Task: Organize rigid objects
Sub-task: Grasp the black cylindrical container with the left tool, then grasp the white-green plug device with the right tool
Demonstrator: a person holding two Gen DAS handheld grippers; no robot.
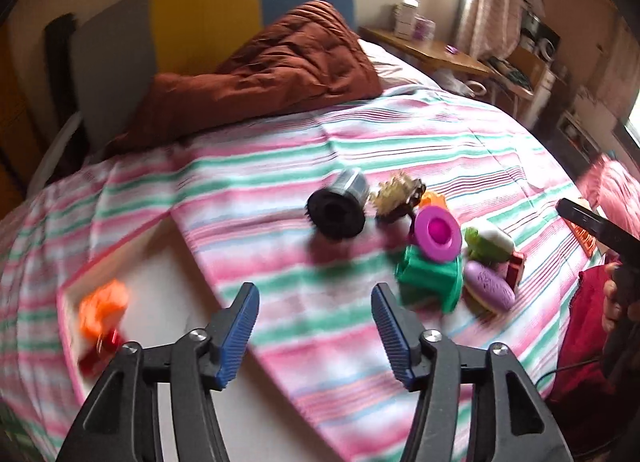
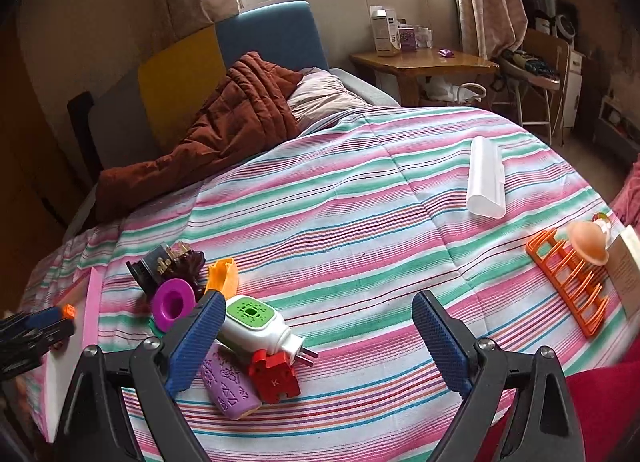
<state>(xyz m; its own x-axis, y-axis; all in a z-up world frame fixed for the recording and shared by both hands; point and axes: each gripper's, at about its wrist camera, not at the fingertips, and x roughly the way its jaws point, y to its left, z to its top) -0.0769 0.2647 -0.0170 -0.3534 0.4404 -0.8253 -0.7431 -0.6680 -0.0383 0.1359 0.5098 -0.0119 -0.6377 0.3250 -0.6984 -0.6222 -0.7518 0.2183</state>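
A pile of small rigid objects lies on the striped bedspread: a black cylinder (image 1: 338, 207), a purple disc (image 1: 437, 237), a green block (image 1: 430, 278), a purple oval piece (image 1: 490, 286) and a white-and-green plug-in device (image 2: 256, 324) beside a red block (image 2: 275, 376). My left gripper (image 1: 316, 302) is open and empty, just short of the pile and beside a pink-edged white tray (image 1: 168, 282) holding an orange-and-red object (image 1: 103, 312). My right gripper (image 2: 318, 316) is open and empty, with its left finger (image 2: 196, 342) over the pile.
A white plastic case (image 2: 485, 181) lies far right on the bed. An orange rack (image 2: 572, 282) with a peach suction piece (image 2: 588, 242) sits at the right edge. A rust quilt (image 1: 272, 65) is heaped at the headboard. A wooden side table (image 2: 424, 61) stands beyond.
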